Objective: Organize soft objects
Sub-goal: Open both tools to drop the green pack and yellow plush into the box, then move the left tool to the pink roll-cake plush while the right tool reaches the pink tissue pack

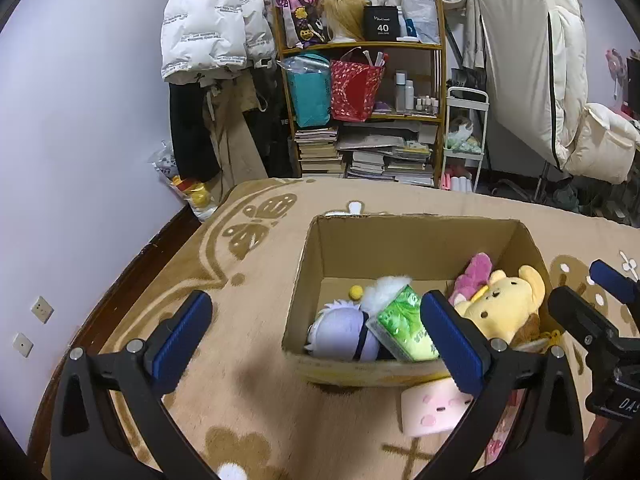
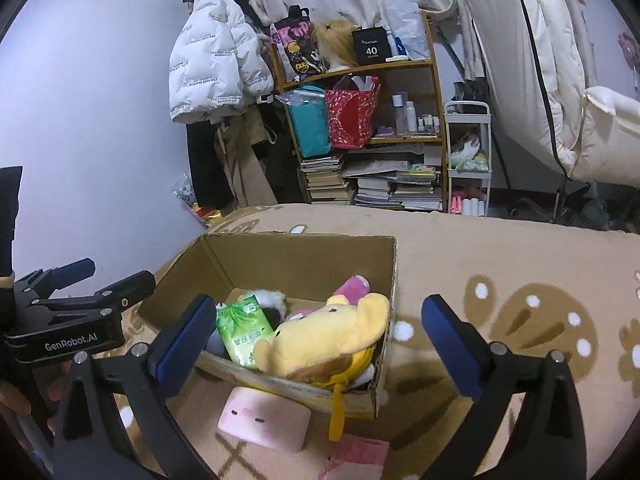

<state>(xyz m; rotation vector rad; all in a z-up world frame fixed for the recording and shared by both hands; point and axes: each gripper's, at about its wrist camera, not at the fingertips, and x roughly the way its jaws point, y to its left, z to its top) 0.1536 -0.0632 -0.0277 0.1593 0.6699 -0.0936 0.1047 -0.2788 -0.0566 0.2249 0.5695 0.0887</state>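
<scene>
**Box of plush toys on the blanket, both jaws wide apart**

Beige blanket [image 1: 256, 380] with brown butterfly patterns covers the bed, and a cluttered bookshelf [image 1: 362, 108] stands against the far wall beside a hanging white puffer jacket [image 1: 212, 20]. On the blanket sits an open cardboard box [image 1: 412, 240]. Inside it lie a yellow bear plush [image 1: 504, 304], a pink plush [image 1: 474, 276] behind the bear, a green tissue pack [image 1: 404, 324], a lavender-haired doll [image 1: 344, 332] and a white fluffy toy [image 1: 386, 288] (a small yellow ball rests near it on the box floor). A pink square cushion [image 2: 266, 420] with a small face lies on the blanket, just outside the box's near wall.

Left gripper [image 1: 318, 338] hovers before the box, jaws fully apart and holding nothing. Right gripper [image 2: 320, 344] hangs over the box's near right corner, its jaws likewise spread wide and empty.
</scene>
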